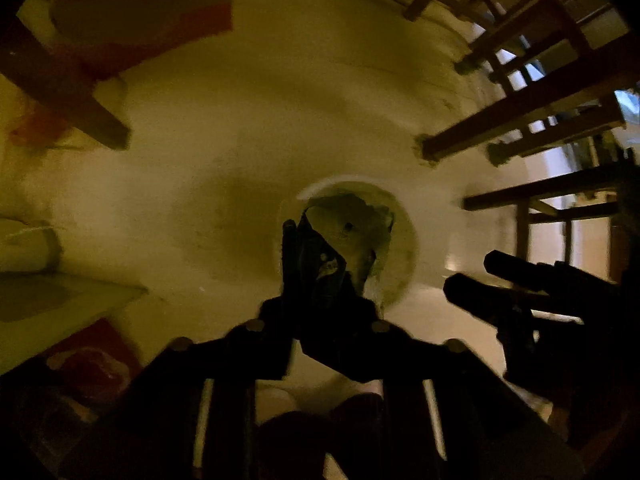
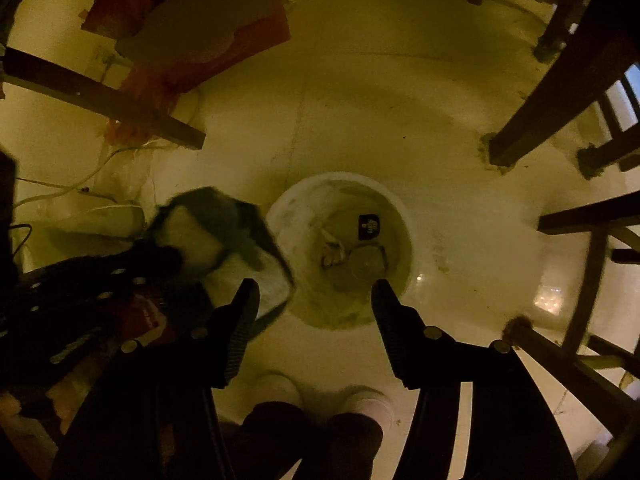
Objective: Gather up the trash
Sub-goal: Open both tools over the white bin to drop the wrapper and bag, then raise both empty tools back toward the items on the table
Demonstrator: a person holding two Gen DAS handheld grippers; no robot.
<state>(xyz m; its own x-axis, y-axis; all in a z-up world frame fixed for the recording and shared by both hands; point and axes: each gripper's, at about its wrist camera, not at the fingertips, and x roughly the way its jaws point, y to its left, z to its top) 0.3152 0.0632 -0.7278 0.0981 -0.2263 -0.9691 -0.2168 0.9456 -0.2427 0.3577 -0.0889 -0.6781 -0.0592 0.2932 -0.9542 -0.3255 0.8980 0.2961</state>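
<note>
Two grippers are seen over one round white bin [image 2: 280, 216] on the pale floor. On the left gripper [image 1: 316, 264], a dark crumpled wrapper [image 1: 324, 258] lies between nearly closed jaws just above the bin's mouth; whether the pads press it cannot be told. By the right gripper [image 2: 316, 292], spread wide, nothing is held. Several scraps, among them one black packet [image 2: 369, 226], are counted inside the bin. Dark wooden chair legs [image 2: 532, 112] are ranged around, and one red-edged board [image 2: 208, 36] lies beyond.
</note>
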